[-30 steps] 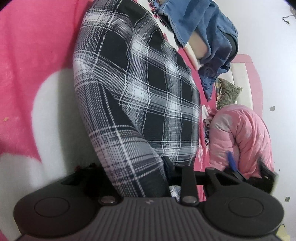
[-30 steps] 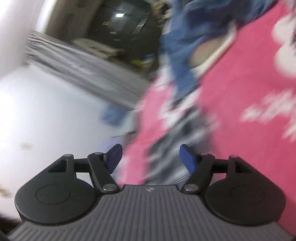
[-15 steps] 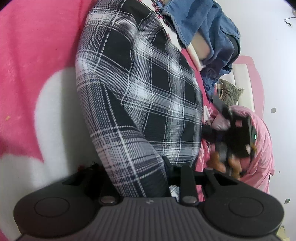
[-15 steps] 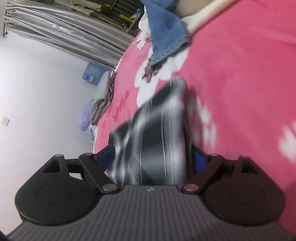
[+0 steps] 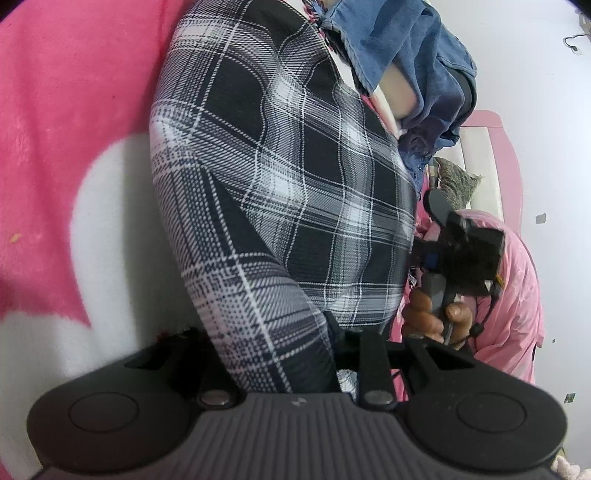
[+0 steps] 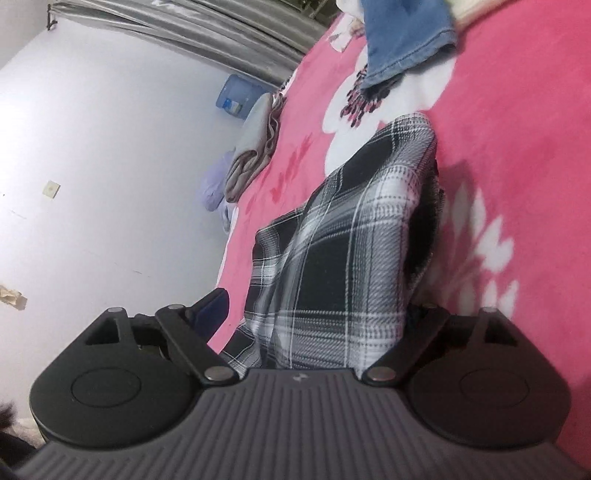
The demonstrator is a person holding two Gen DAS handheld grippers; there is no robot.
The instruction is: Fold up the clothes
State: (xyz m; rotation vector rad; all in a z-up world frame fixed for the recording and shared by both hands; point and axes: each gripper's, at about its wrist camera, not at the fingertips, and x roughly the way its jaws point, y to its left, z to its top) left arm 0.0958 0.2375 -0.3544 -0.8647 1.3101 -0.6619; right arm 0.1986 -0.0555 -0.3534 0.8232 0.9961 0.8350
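Plaid garment between both grippers on the pink blanket (image 5: 55, 110)

Left gripper (image 5: 273, 354) clenched on the plaid garment (image 5: 280, 177); right gripper (image 6: 317, 314) spread wide, jaws just opened, cloth lying loose between them; no legible writing.

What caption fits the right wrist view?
Right gripper open around plaid garment on pink blanket.

A pink flowered blanket (image 6: 517, 110) carries a plaid garment (image 6: 351, 258) and blue jeans (image 6: 402, 37).

Bedroom, pink blanket (image 6: 517, 110), bed headboard (image 5: 476, 147), curtains (image 6: 221, 26)
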